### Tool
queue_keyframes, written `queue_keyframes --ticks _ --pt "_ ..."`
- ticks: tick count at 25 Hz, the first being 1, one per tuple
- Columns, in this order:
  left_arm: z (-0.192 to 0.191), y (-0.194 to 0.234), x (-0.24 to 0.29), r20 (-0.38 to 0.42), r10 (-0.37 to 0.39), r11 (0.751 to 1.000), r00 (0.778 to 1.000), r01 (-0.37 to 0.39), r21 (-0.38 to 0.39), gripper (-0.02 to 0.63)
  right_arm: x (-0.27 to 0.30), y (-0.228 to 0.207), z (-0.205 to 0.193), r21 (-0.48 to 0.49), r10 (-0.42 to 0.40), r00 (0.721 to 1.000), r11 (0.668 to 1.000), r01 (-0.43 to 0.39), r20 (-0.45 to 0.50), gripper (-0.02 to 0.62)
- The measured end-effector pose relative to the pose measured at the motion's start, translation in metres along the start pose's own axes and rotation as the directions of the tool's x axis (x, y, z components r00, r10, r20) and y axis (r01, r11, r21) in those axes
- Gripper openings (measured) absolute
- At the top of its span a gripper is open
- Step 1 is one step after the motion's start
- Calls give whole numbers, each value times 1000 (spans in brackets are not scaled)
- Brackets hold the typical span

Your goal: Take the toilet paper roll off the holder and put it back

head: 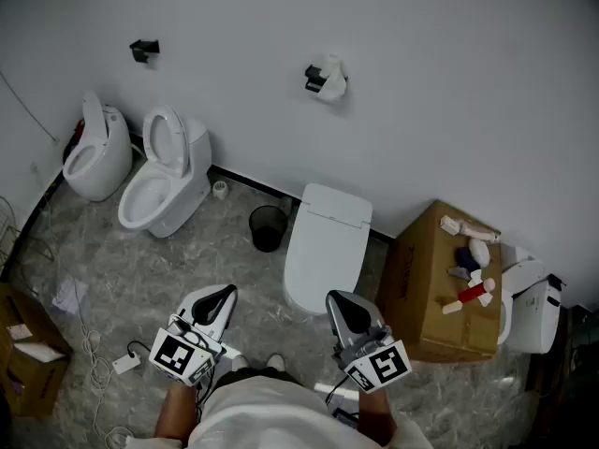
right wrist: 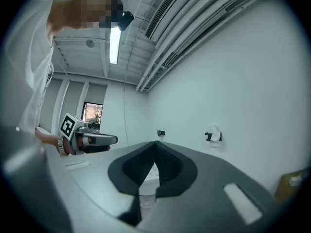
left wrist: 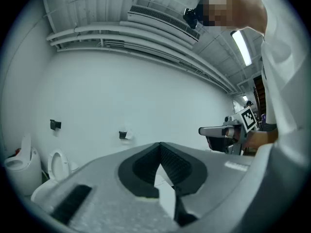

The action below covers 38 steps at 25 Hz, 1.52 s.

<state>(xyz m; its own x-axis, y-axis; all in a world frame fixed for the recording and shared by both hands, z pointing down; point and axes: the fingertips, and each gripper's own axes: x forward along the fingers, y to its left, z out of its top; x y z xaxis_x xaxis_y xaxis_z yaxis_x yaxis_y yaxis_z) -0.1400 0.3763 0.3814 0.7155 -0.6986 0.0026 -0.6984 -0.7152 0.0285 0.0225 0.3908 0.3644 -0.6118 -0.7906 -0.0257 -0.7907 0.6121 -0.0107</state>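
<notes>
Approach. Toilet paper roll (head: 329, 76) sits on its wall holder (head: 314, 79), well apart from both claws. Left gripper (head: 223, 296) and right gripper (head: 337, 301) are clenched, empty; jaws should part before reaching the roll. Only the head view shows the closed toilet (head: 328, 241) below the roll; gripper views show jaws meeting.

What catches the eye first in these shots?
White toilets line the wall: two open toilets at left, a closed toilet mid-frame. The toilet paper roll sits on its holder above it. The left gripper and right gripper hang low in front, jaws shut, empty.
</notes>
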Motion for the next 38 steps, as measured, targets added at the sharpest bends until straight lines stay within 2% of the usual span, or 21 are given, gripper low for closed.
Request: queue_keyframes --ticks 18,29,38 --pt "-2 -14 17 -12 -22 1000 1000 22 -12 2 -9 -15 0 27 -3 1000 1000 3 10 6" --pt "-6 -9 16 -20 -1 1000 1000 0 -8 2 -3 -15 -5 37 7 1000 999 -7 15 6" --pt "-9 -3 39 -30 14 1000 999 -14 2 2 7 -43 -10 40 7 999 999 -9 33 6"
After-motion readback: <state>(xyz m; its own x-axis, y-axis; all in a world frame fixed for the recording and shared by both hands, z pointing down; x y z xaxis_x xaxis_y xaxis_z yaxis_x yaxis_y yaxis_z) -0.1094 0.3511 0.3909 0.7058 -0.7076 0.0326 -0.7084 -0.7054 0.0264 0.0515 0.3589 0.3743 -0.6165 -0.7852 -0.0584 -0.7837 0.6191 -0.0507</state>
